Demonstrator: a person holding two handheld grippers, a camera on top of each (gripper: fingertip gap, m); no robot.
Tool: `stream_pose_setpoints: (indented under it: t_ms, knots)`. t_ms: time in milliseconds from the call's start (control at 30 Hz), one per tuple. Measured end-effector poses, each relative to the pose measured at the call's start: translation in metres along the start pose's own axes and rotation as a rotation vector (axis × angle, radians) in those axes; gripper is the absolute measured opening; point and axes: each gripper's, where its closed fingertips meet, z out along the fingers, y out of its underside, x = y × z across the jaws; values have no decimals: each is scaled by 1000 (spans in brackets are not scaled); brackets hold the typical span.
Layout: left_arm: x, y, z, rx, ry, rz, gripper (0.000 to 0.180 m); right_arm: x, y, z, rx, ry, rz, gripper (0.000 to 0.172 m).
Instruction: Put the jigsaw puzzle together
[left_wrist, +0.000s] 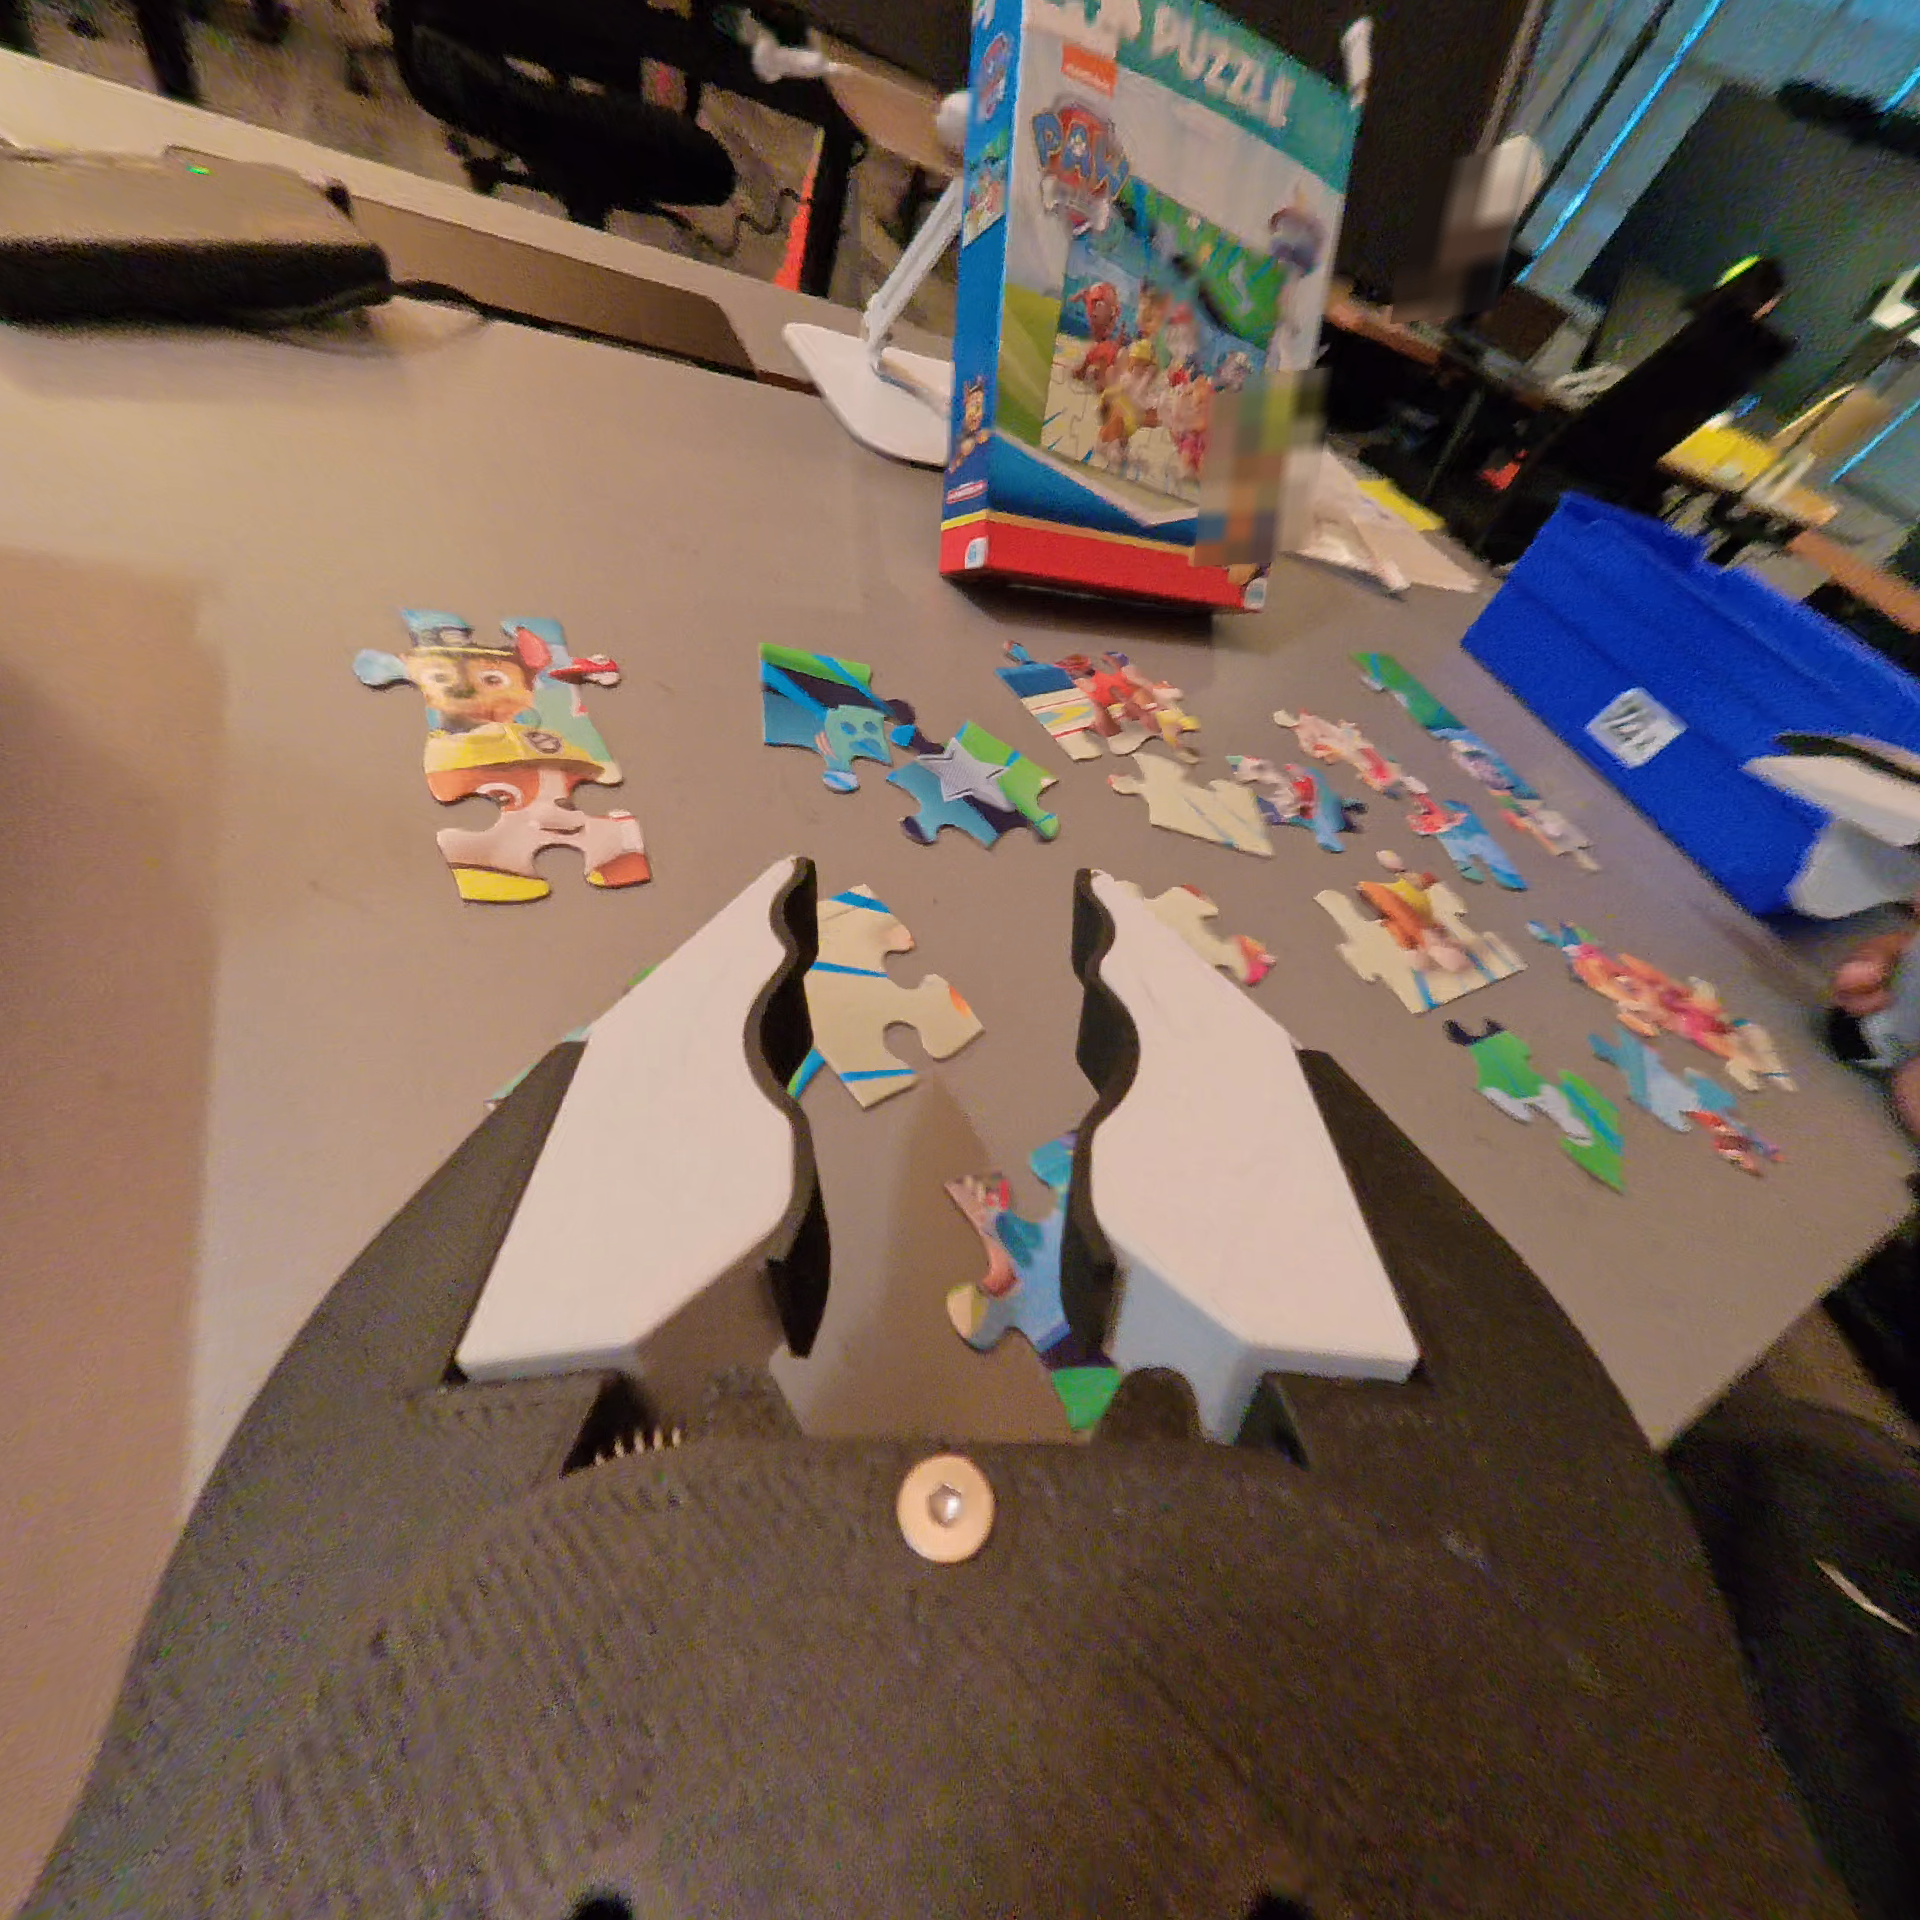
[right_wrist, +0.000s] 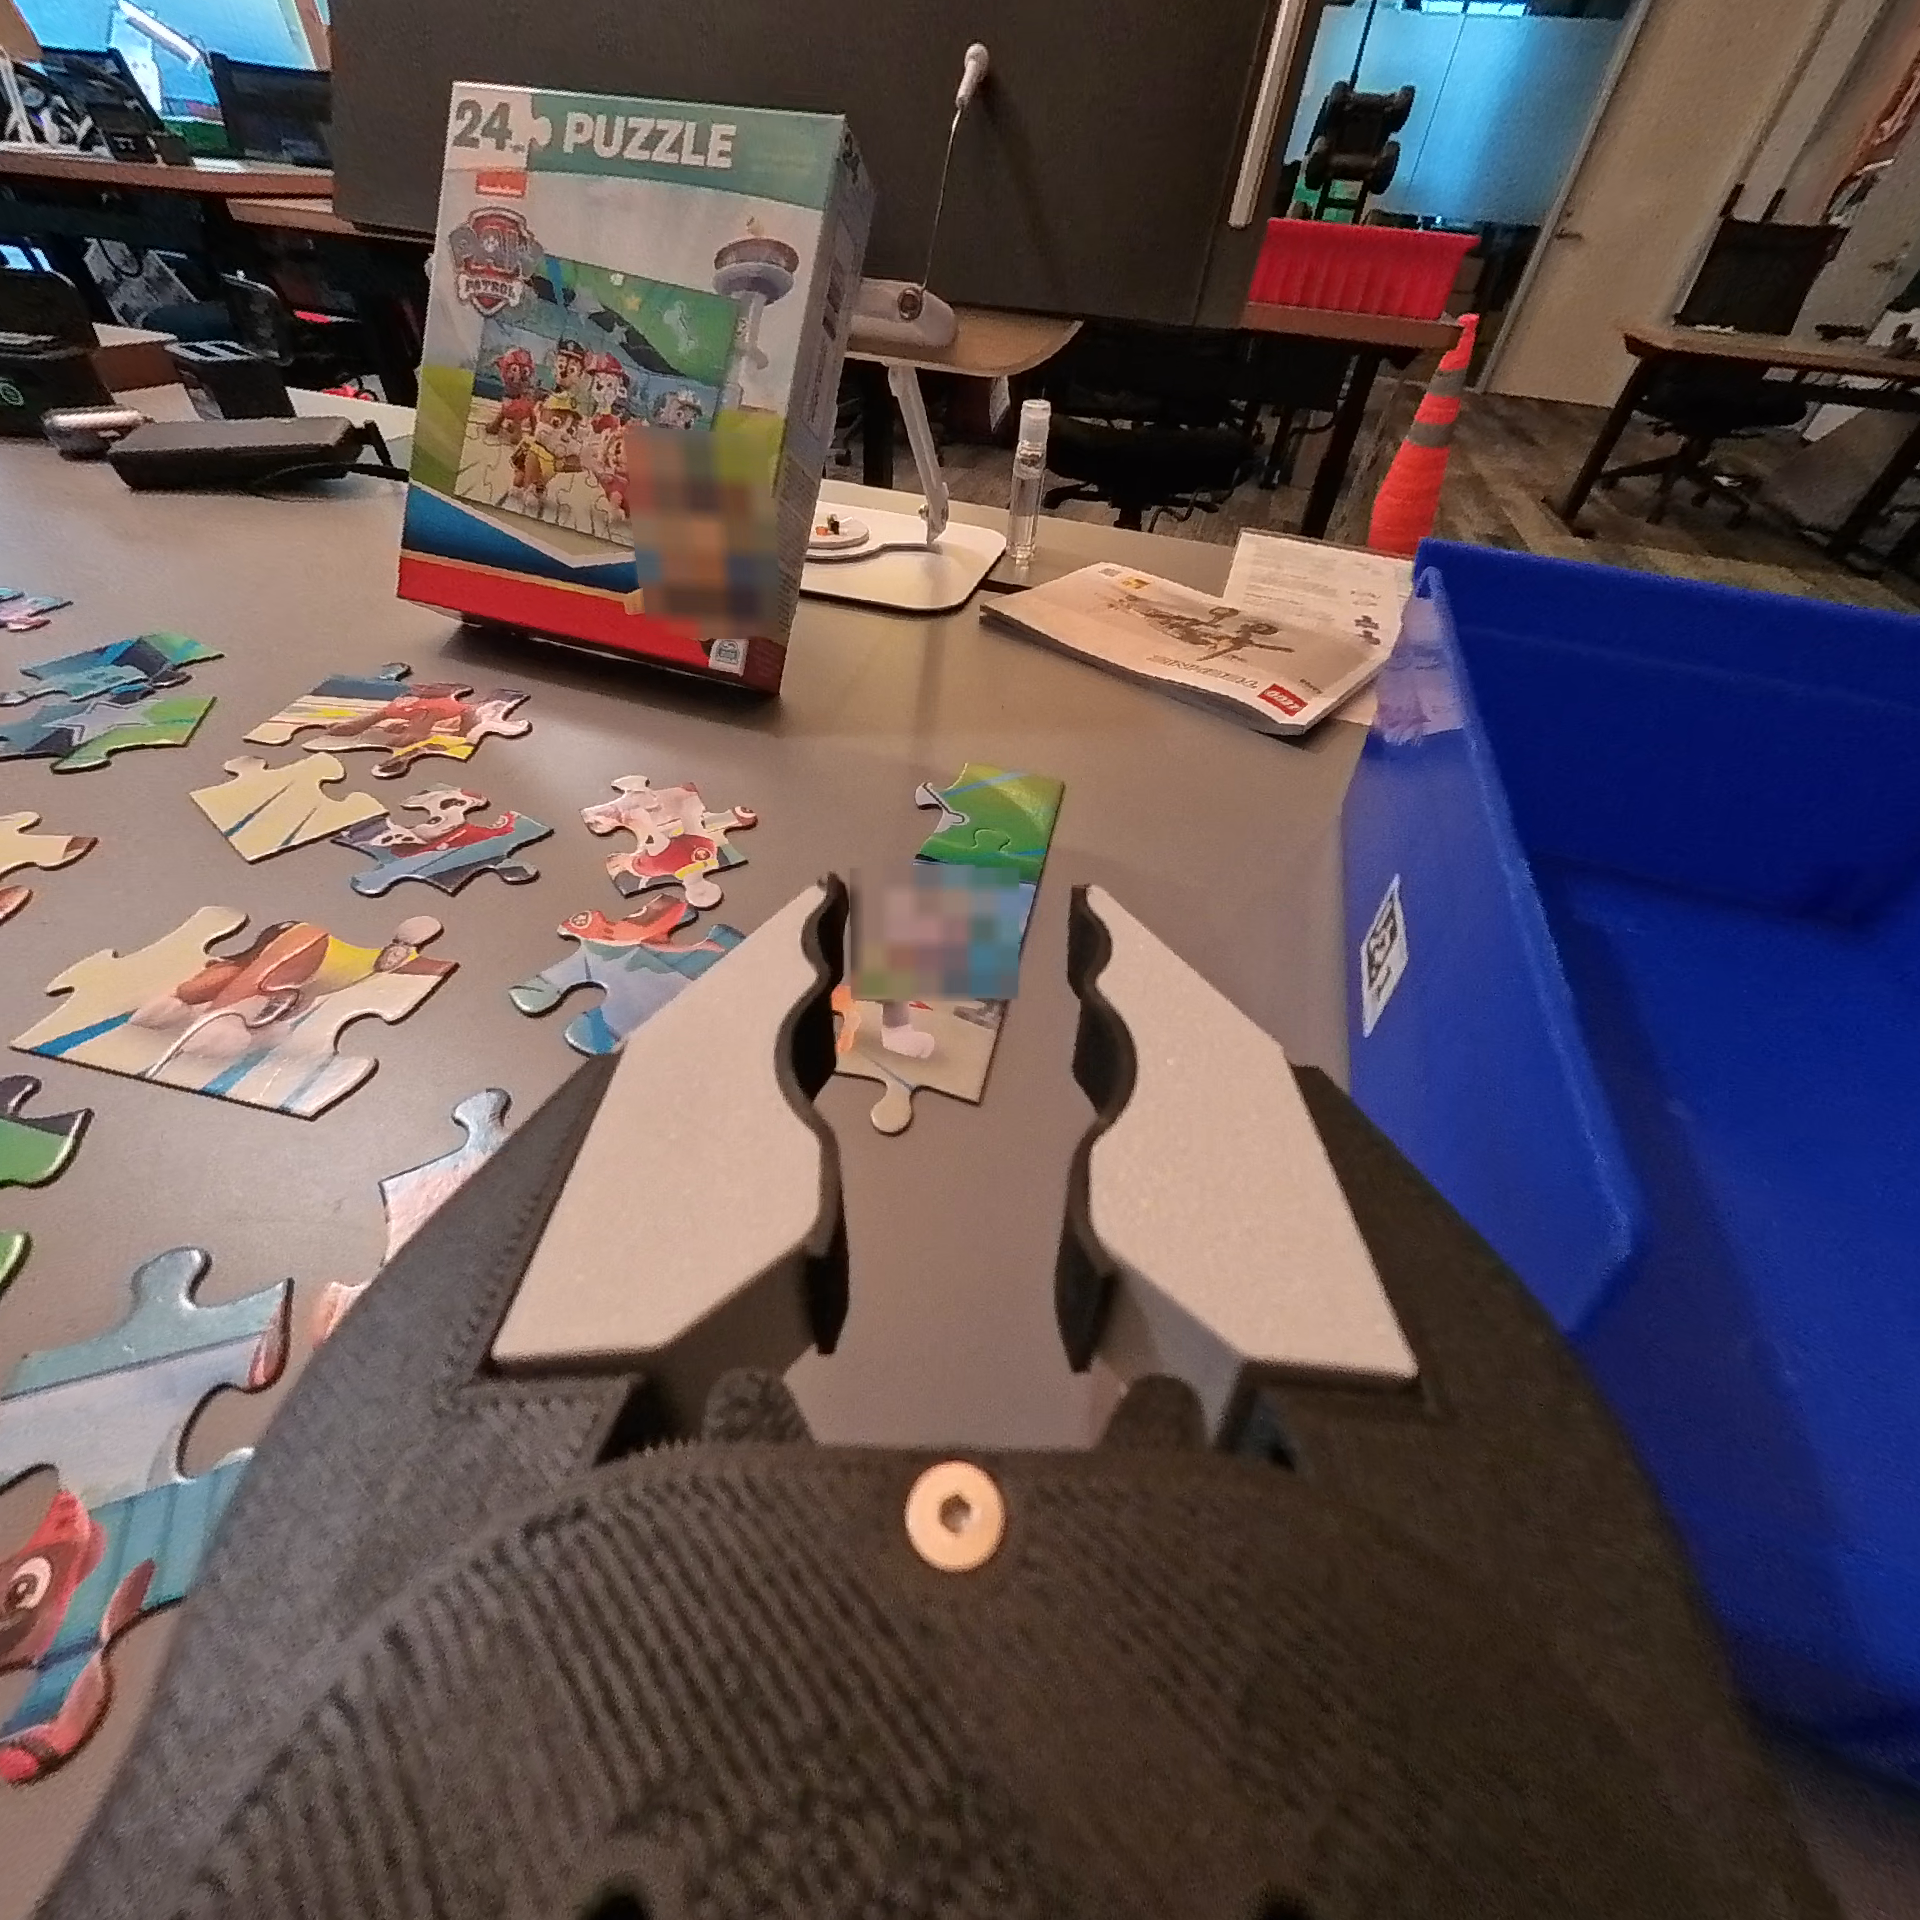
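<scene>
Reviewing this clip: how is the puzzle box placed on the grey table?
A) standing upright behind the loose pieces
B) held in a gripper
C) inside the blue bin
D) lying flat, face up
A: the puzzle box stands upright on the table, beyond the scattered puzzle pieces; the blue bin sits apart on the right.

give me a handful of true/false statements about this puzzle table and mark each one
1. The puzzle box stands upright on the grey table. True.
2. The left gripper is clamped on a puzzle piece. False: its jaws are apart and empty, above a pale piece with blue stripes lying flat.
3. A blue bin sits to the right of the right gripper. True.
4. All the puzzle pieces are inside the bin. False: they lie spread on the table.
5. A joined strip of pieces with a green top lies just ahead of the right gripper's open jaws. True.
</scene>
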Motion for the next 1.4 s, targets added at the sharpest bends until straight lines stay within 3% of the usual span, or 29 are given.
stream_pose_setpoints:
  t_ms: [67, 233, 333, 733, 933, 1400]
  knots:
    - [0, -7, -12, 44, 7, -10, 49, 0, 0, 0, -2, 7, -10, 42]
    - [-43, -11, -34, 61, -200, 53, 49, -3, 4, 4, -34, 16, -45, 42]
    - [-58, -3, -33, 28, -243, 40, 49, -3, 8, 7, -63, 20, -58, 42]
    - [-59, 7, -22, -61, -261, 68, 55, -6, 8, 8, -61, 24, -96, 41]
    - [-58, 3, -23, -22, -214, 24, 55, -3, 2, 4, -20, 12, -51, 40]
    - [-56, 6, -20, -61, -263, 96, 59, -4, 0, 2, 0, 13, -57, 40]
